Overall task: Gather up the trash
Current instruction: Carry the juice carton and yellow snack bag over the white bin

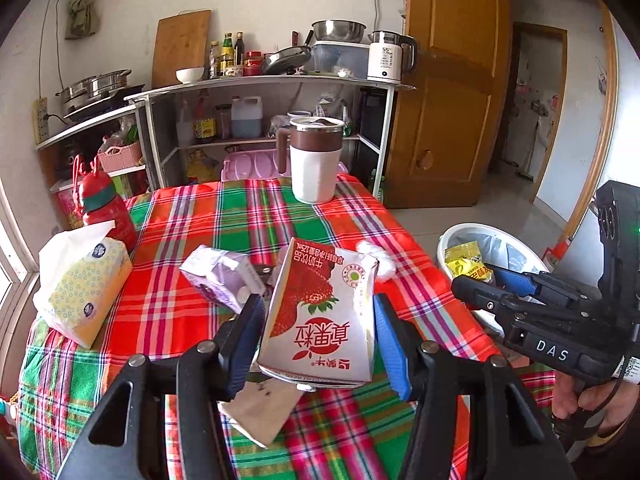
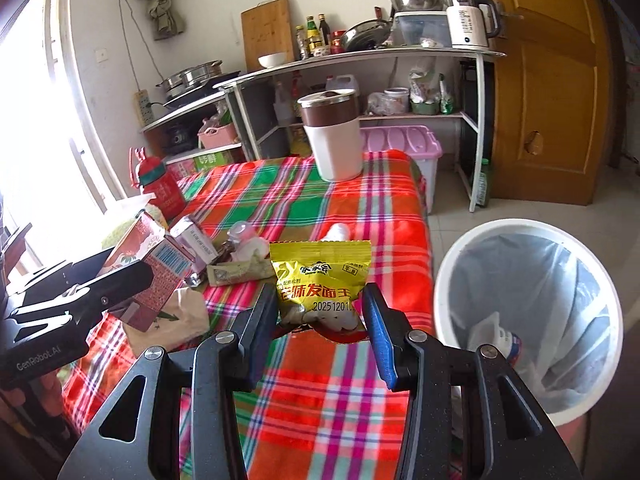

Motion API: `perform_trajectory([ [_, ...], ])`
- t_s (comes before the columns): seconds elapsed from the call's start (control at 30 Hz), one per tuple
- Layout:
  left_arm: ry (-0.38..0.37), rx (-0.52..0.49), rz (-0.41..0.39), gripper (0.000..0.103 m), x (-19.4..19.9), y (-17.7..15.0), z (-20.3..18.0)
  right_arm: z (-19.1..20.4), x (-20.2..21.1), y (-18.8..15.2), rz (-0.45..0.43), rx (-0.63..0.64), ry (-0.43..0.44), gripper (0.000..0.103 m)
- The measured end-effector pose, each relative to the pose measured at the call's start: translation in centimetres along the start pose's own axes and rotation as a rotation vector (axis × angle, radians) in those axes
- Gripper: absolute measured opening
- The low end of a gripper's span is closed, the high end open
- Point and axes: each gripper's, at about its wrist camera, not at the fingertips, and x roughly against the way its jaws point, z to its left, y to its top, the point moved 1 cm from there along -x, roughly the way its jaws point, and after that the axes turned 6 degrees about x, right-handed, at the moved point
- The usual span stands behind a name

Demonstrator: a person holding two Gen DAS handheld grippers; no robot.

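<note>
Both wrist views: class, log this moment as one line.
left gripper: shut on milk carton | right gripper: shut on yellow packet | bin: beside table, tissue inside

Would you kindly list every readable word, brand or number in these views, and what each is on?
"DAS": right gripper body.
"GenRobot.AI": left gripper body.
"55°": white kettle.
"20251201": yellow packet; its Chinese name is partly covered.
"真果粒", upside down: strawberry milk carton.
Bottle labels and carton fine print: too small.
</note>
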Motion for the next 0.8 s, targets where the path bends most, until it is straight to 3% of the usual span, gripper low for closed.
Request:
perform_trajectory([
  [0.47, -0.076, -0.094, 0.021, 0.057, -2.3, 0.4, -7.6, -6.4, 3.0, -1.1, -0.021, -0.071, -0.102, 0.044],
  [0.8, -0.146, -0.143, 0.063, 0.057, -5.5, 0.0, -12.9, -12.5, 3.8, -2.7, 0.031, -0.124, -0.210, 0.044],
])
